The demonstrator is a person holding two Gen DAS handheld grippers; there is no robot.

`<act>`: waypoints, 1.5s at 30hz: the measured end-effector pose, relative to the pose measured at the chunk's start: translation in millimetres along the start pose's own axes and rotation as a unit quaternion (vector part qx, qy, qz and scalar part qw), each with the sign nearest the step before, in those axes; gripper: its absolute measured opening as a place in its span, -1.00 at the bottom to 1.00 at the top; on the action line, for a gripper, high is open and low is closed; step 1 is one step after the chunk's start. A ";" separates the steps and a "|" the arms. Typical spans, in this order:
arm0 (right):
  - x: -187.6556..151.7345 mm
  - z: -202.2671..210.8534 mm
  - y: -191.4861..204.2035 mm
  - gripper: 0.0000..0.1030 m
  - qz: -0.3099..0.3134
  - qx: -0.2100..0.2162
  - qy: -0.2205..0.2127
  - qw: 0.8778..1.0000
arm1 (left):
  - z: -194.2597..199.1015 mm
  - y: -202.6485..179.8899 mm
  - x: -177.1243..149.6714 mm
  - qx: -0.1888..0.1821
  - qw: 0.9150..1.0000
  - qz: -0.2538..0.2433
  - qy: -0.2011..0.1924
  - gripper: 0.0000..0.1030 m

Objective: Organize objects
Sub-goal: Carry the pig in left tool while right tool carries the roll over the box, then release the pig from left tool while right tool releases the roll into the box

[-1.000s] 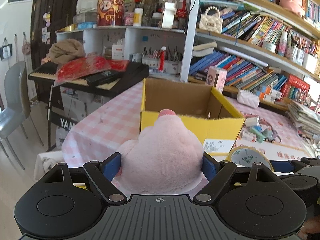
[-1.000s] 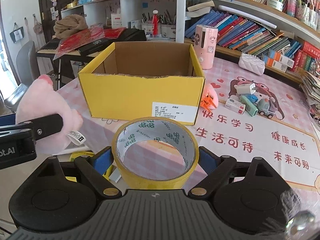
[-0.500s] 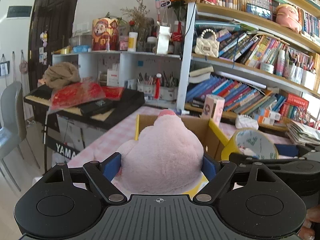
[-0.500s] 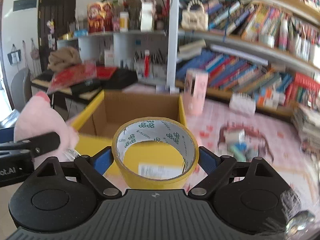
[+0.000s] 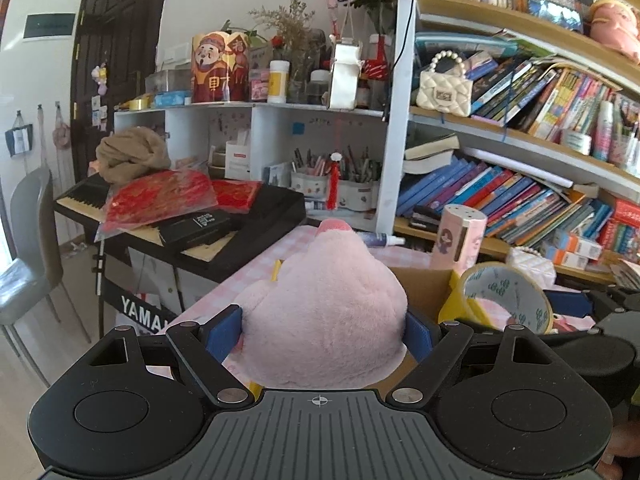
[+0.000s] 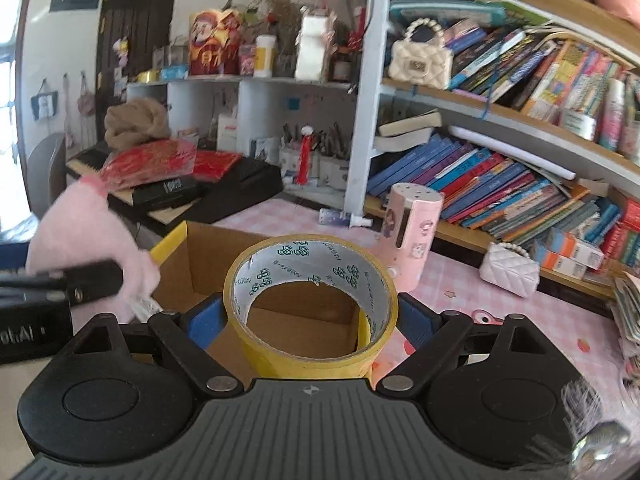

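A pink-checked tablecloth (image 6: 460, 280) covers the table in front of the bookshelves (image 6: 500, 120). On it stands an open yellow cardboard box (image 6: 208, 264), its brown inside bare where visible. The left gripper (image 5: 320, 328) has its blue pads pressed into both flanks of a pink plush toy (image 5: 324, 312), carried over the box's left near corner. Just to its right, the right gripper (image 6: 308, 320) clamps a roll of yellow tape (image 6: 312, 300) between its pads, hole upward, above the box opening.
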State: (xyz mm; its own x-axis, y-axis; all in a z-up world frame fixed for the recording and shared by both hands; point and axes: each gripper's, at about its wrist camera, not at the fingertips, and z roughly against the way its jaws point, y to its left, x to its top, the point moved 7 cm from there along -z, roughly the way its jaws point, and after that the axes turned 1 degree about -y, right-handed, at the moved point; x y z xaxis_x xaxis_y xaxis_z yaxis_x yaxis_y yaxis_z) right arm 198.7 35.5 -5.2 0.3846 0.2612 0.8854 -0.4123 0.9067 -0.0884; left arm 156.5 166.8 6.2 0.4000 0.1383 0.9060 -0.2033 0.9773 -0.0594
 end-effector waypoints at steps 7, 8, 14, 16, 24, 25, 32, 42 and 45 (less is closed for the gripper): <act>-12.6 -48.2 4.7 0.73 0.058 0.039 0.039 0.997 | -37.1 -8.4 -4.2 0.022 0.999 -0.004 0.038 0.63; -15.6 -54.5 6.3 0.73 0.065 0.047 0.048 0.996 | -41.5 -9.6 -5.2 0.024 0.999 -0.006 0.043 0.63; -28.1 -76.9 13.0 0.73 0.102 0.082 0.071 0.989 | -62.9 -17.2 -10.8 0.033 0.997 -0.016 0.067 0.63; -30.8 -82.7 12.0 0.73 0.107 0.090 0.080 0.987 | -69.5 -20.1 -13.0 0.035 0.996 -0.018 0.076 0.63; -33.6 -97.0 7.3 0.73 0.131 0.114 0.096 0.980 | -93.1 -30.2 -22.8 0.039 0.993 -0.027 0.105 0.64; -33.2 -98.6 7.0 0.73 0.135 0.117 0.098 0.979 | -95.5 -30.9 -23.8 0.039 0.993 -0.027 0.108 0.64; -32.2 -109.2 3.8 0.73 0.159 0.114 0.114 0.974 | -112.1 -35.2 -30.9 0.040 0.991 -0.028 0.127 0.64; -31.7 -115.5 4.6 0.73 0.174 0.130 0.128 0.968 | -119.3 -31.3 -38.2 0.048 0.988 -0.007 0.145 0.66; -32.0 -115.2 4.8 0.74 0.173 0.130 0.128 0.968 | -116.8 -34.0 -36.5 0.048 0.989 -0.015 0.138 0.63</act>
State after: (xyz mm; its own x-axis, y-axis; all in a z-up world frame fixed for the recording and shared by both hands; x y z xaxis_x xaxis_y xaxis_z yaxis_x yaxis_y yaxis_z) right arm 279.6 69.6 -86.5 0.3644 0.6381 0.6782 -0.7346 0.6446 -0.2118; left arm 253.2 147.2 -73.7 0.6337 0.1603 0.7568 -0.2663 0.9637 0.0189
